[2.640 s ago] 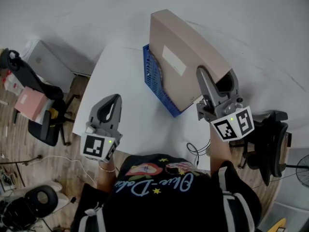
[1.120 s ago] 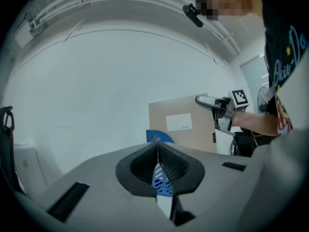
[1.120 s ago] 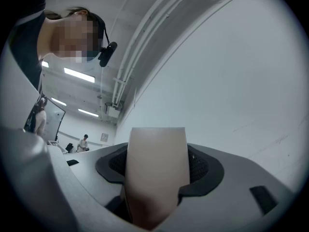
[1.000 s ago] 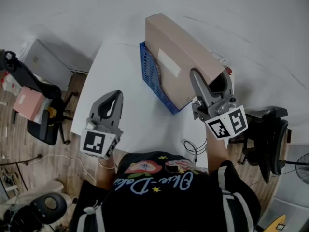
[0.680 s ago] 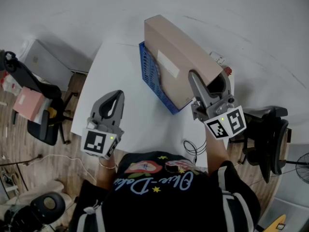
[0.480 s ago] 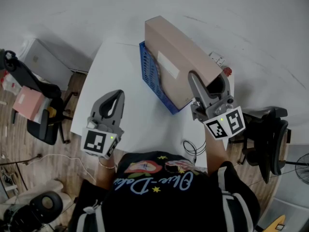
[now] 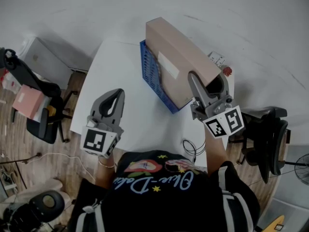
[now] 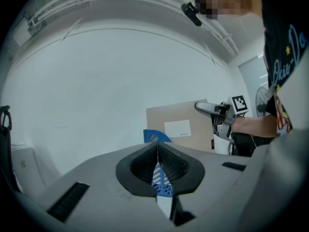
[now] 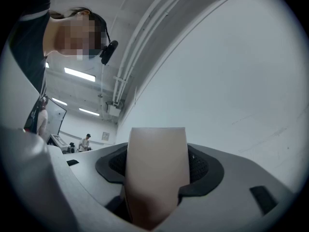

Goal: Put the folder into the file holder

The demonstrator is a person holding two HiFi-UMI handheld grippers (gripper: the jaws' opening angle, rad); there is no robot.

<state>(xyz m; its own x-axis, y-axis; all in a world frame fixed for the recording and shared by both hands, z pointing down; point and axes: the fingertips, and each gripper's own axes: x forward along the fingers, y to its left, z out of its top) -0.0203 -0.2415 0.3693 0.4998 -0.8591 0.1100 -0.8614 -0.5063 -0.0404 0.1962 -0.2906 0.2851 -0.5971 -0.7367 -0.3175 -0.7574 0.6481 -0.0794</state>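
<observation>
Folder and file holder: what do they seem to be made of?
Folder: likely cardboard, with matte tan faces, crisp edges and a white paper label. File holder: probably moulded plastic, uniform blue with a slotted wall; painted metal can't be excluded.

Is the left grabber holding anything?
No, the left gripper has its jaws pressed together with nothing between them.

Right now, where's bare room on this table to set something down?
The widest bare patch is the white table left of the blue file holder, out to its left edge. A narrower strip runs along the near edge, from the left gripper to the cable. Crowded on the right: folder, right gripper.
</observation>
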